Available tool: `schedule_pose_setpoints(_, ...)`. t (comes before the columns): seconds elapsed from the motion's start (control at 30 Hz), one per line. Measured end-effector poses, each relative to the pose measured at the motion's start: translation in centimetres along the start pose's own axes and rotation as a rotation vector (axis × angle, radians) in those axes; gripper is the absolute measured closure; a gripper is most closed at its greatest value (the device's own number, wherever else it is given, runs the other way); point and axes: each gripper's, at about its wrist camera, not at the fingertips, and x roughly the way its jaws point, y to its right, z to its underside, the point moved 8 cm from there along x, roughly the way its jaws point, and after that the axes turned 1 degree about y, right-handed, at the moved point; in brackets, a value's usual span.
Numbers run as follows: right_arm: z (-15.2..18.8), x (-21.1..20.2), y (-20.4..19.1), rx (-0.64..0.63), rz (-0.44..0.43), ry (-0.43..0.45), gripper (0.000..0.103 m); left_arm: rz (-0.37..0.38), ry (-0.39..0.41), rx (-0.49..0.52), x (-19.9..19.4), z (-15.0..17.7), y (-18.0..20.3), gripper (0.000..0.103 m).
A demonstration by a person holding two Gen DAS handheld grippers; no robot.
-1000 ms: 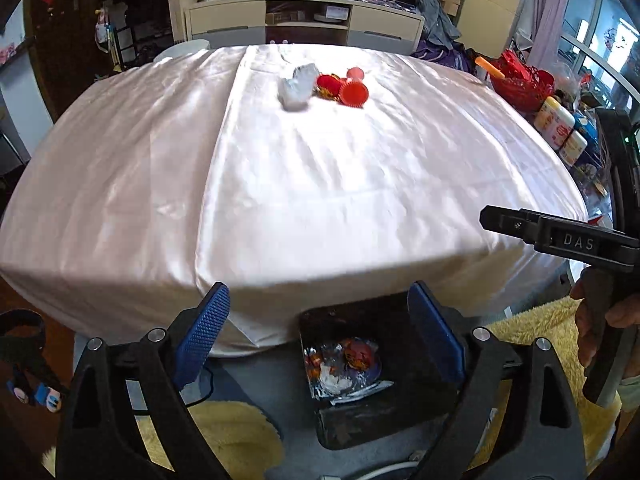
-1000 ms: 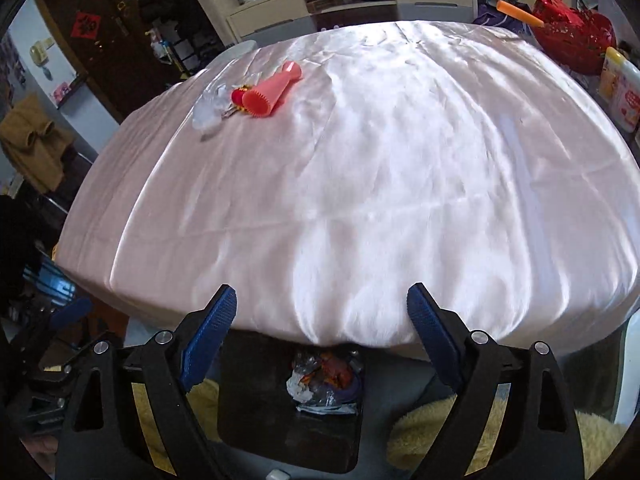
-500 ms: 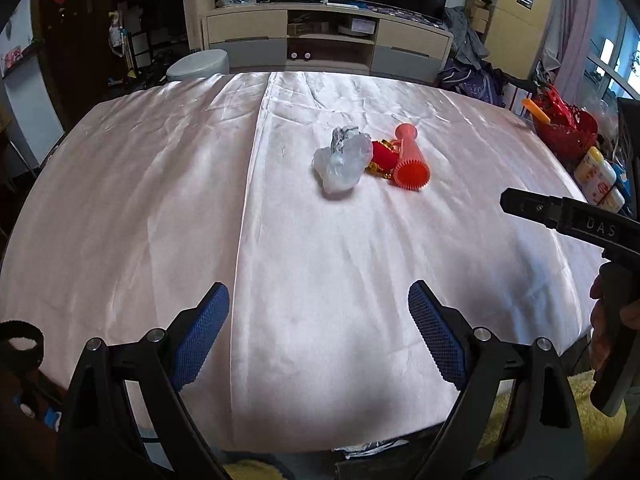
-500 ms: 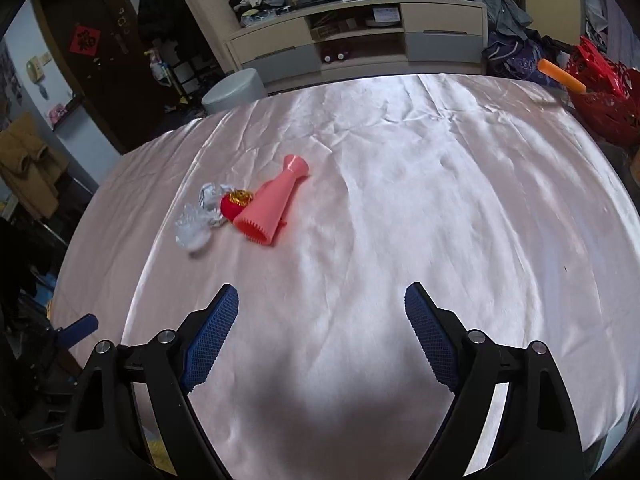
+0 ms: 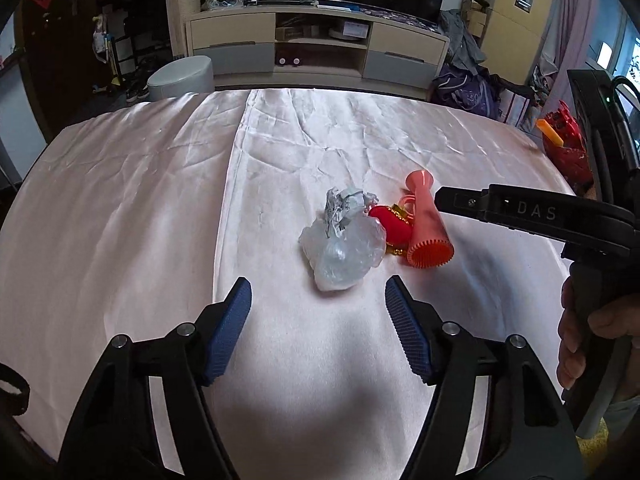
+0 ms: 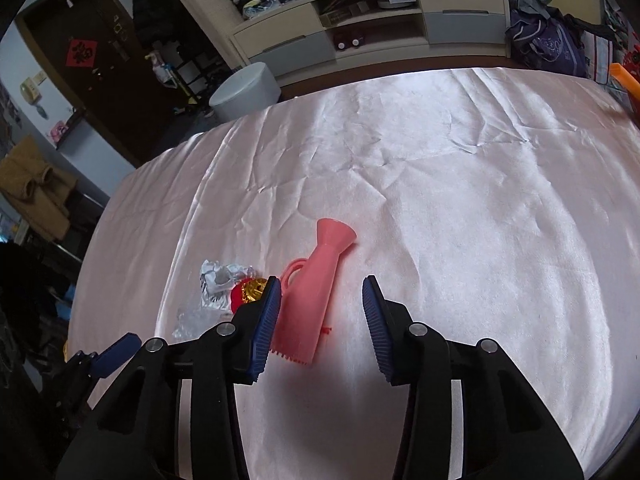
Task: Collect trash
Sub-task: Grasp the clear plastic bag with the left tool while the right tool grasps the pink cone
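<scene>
Both tools have come forward from over the bin at the worktop's near edge to the trash pile, and their jaws have just been closing, with nothing pinched yet. Left tool released, jaws apart, just short of the clear plastic wad. Right tool released too, narrowed, straddling the pink horn; left pad close beside it, touching or not I cannot tell.

Pile sits mid worktop on pink satin cloth: plastic wad with crumpled foil wrapper on top, red ornament wedged between wad and horn, all touching.

Handling guess: wad and foil are light, soft, crushable, so pinch the bulk anywhere. Horn looks stiff, light, smooth plastic; likely to roll or slip on satin, so grip across the mid-body, not the flared ends.
</scene>
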Motion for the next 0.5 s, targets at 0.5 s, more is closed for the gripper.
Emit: schedule_pose_setpoints(0.5,0.1,3.2,-1.0,0.013,-0.032,-0.057,0.07,0.078,-0.049,0.023,3.5,-0.6,1.2,0.075)
